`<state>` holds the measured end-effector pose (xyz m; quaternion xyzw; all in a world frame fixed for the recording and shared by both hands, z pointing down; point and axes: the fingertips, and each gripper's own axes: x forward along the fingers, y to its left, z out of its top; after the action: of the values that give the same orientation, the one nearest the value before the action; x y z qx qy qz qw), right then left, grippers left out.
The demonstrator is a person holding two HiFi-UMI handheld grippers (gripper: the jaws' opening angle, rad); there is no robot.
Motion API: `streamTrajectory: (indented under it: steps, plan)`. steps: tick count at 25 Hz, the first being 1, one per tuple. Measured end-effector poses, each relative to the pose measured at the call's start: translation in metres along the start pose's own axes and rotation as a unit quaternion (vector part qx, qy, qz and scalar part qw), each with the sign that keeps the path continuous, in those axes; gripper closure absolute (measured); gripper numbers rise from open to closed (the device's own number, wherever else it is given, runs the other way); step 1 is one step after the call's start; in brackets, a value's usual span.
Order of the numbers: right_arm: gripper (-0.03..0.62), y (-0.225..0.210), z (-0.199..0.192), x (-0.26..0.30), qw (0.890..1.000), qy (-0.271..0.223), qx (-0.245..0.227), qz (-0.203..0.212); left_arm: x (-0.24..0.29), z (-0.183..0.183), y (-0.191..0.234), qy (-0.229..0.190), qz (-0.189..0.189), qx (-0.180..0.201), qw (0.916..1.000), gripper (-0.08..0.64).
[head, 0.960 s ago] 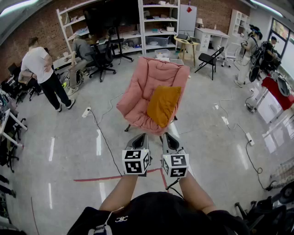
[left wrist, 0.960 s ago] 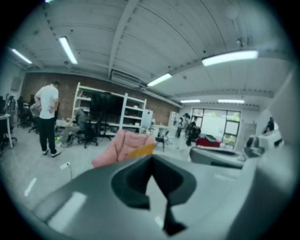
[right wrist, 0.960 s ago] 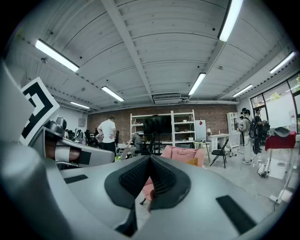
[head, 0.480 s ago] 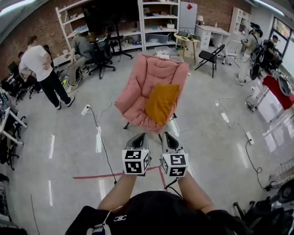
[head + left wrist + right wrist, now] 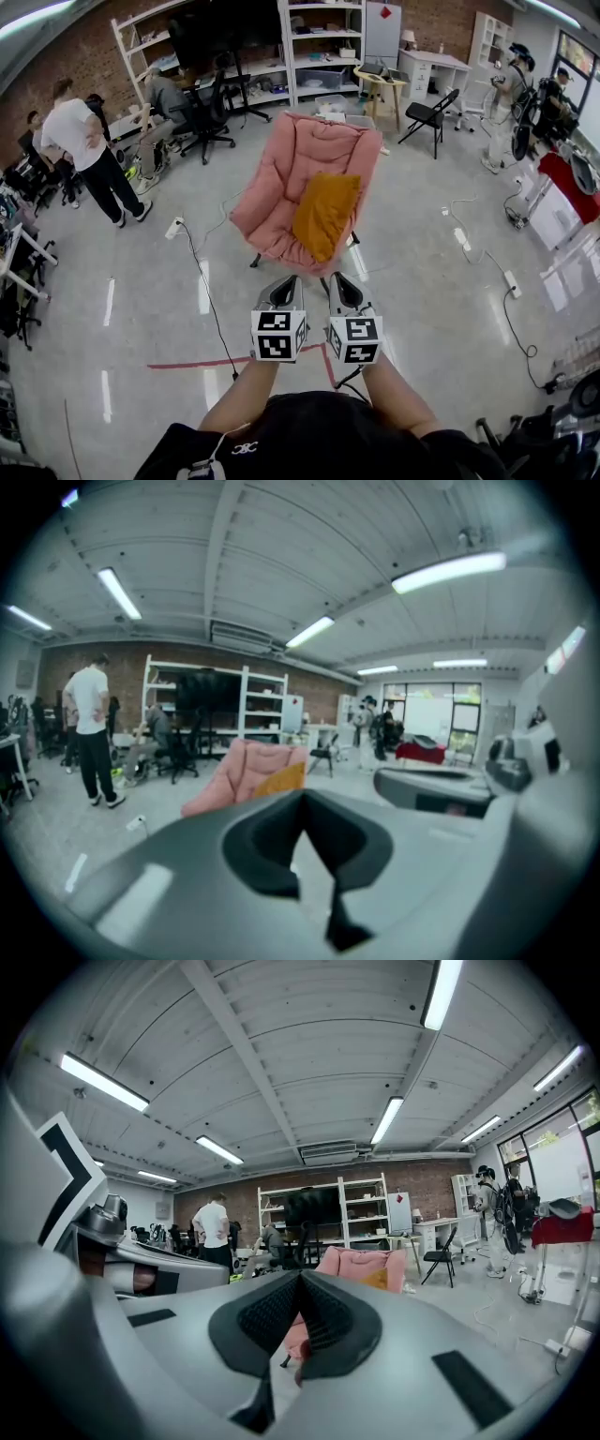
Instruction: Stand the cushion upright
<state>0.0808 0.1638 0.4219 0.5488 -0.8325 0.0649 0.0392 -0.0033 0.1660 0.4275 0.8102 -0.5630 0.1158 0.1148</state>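
A mustard cushion (image 5: 325,214) lies slanted in the seat of a pink padded chair (image 5: 291,169), leaning towards the chair's right side. The cushion (image 5: 283,779) and chair (image 5: 239,769) also show small in the left gripper view, and the cushion (image 5: 379,1280) and chair (image 5: 349,1265) far off in the right gripper view. My left gripper (image 5: 287,282) and right gripper (image 5: 338,279) are held side by side well short of the chair, pointing at it. Both are shut and hold nothing. The left gripper (image 5: 302,797) and right gripper (image 5: 300,1277) have their jaws closed.
A cable and power strip (image 5: 175,228) lie on the floor left of the chair, and more cables (image 5: 506,281) on the right. Red tape (image 5: 197,363) marks the floor near me. A standing person (image 5: 84,141), a folding chair (image 5: 431,117) and shelves (image 5: 323,47) are further back.
The head view has shifted slightly, so the chair and cushion sit a little further left. Both grippers stay shut, side by side, with barely any movement.
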Motion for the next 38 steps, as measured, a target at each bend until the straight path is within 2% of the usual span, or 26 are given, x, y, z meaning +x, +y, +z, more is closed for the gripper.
streamTrajectory:
  steps: [8,19,28,38]
  plan:
    - [0.603,-0.02,-0.01,0.009,1.0,0.013,0.009,0.008,0.015,-0.011,-0.007,0.014,0.005,-0.015,0.9998,0.563]
    - [0.603,-0.028,-0.021,0.043,1.0,0.026,0.004,0.007,0.047,-0.013,0.016,0.01,-0.001,-0.033,0.9994,0.563]
    - [0.603,-0.049,-0.024,0.101,0.999,0.036,0.011,-0.013,0.107,0.001,0.045,0.003,-0.025,-0.039,0.9989,0.563]
    - [0.603,-0.059,-0.017,0.196,0.998,0.053,0.011,-0.032,0.183,0.027,0.103,0.01,-0.044,-0.043,0.9981,0.563]
